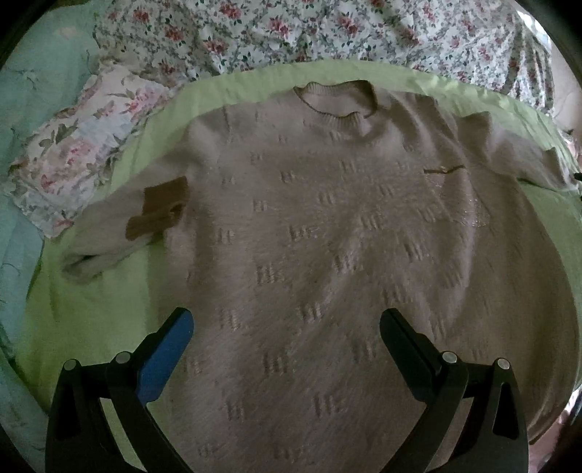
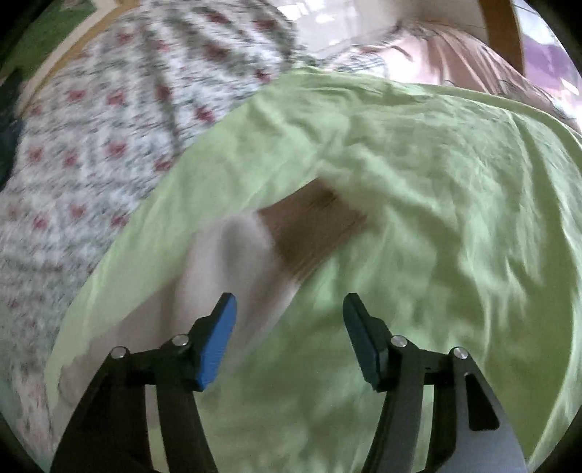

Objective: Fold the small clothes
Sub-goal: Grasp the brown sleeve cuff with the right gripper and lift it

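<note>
A beige knit sweater [image 1: 320,233] lies flat, front up, on a light green sheet [image 1: 91,313], neck hole at the far side. Its left sleeve [image 1: 120,233] bends inward and carries a brown patch [image 1: 160,207]. My left gripper [image 1: 287,324] is open and empty above the sweater's lower body. In the blurred right wrist view, my right gripper [image 2: 289,309] is open and empty just short of the other beige sleeve [image 2: 232,262] with its brown cuff [image 2: 313,229], lying on the green sheet [image 2: 436,218].
A floral quilt [image 1: 291,29] lies behind the green sheet and also shows in the right wrist view [image 2: 109,127]. A floral pillow [image 1: 80,145] sits to the left on a pale blue sheet [image 1: 36,72]. A wooden frame [image 2: 498,32] stands at the far right.
</note>
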`<action>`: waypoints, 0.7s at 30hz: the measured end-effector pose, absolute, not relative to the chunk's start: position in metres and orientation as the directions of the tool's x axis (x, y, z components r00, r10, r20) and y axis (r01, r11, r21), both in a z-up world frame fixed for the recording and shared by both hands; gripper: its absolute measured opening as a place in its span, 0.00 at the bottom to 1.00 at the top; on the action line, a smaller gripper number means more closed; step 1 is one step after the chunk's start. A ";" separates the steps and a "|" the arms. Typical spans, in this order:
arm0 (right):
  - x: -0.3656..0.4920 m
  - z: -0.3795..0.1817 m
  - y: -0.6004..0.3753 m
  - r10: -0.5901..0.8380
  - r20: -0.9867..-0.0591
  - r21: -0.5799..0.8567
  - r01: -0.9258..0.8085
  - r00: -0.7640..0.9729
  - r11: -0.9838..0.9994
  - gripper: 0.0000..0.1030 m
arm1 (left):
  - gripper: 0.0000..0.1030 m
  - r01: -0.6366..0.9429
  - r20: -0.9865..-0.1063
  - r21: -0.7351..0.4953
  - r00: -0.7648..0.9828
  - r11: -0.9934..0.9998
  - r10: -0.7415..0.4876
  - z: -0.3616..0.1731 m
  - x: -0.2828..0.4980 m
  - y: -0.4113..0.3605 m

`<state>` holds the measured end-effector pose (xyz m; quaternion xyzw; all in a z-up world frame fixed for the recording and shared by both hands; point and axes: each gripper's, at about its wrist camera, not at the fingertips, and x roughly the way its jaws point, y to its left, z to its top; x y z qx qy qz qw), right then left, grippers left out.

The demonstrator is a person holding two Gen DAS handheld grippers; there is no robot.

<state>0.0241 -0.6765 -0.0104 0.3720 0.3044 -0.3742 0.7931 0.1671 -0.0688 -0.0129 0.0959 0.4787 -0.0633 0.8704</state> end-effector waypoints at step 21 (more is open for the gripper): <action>0.173 0.034 -0.459 0.043 -0.644 0.503 0.380 0.764 0.776 0.08 | 1.00 0.168 -0.845 0.034 0.531 0.985 -0.062 -0.018 0.160 -0.045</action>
